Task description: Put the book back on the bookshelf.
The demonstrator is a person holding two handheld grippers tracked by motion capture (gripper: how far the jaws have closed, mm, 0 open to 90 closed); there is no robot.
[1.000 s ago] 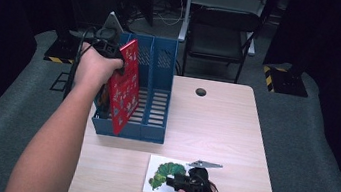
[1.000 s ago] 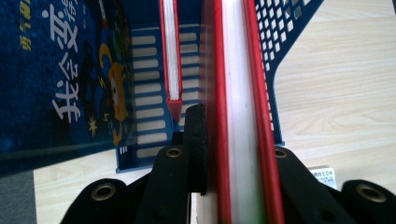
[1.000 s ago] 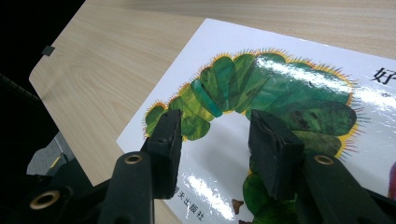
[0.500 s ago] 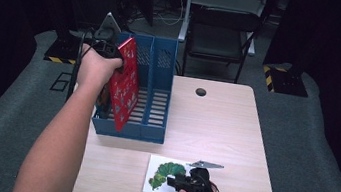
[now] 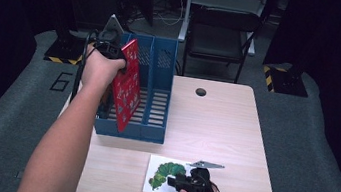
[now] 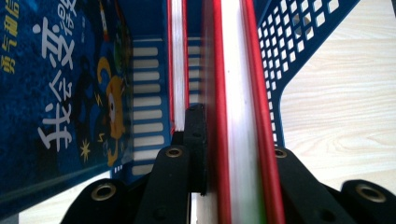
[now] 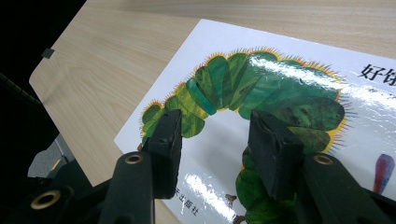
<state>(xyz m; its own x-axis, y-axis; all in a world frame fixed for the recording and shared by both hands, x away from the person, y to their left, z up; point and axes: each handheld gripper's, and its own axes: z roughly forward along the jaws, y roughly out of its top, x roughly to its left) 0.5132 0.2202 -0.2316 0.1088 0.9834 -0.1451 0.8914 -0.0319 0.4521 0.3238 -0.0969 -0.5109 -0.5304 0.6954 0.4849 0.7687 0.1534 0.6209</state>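
Red book [image 5: 127, 86] pinched edge-on by left gripper [image 5: 109, 49], tilted over the blue rack [image 5: 154, 124] at 10 o'clock, likely so it slots into a compartment beside the blue book [image 6: 60, 93]. Right gripper [image 5: 181, 182], jaws spread, rests on the caterpillar book [image 5: 160, 173] at 6 o'clock, probably steadying it.

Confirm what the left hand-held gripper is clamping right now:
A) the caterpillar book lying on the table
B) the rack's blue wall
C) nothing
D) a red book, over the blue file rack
D: the left hand-held gripper has its jaws shut on the red book over the blue file rack; the caterpillar book lies flat by the right hand-held gripper.
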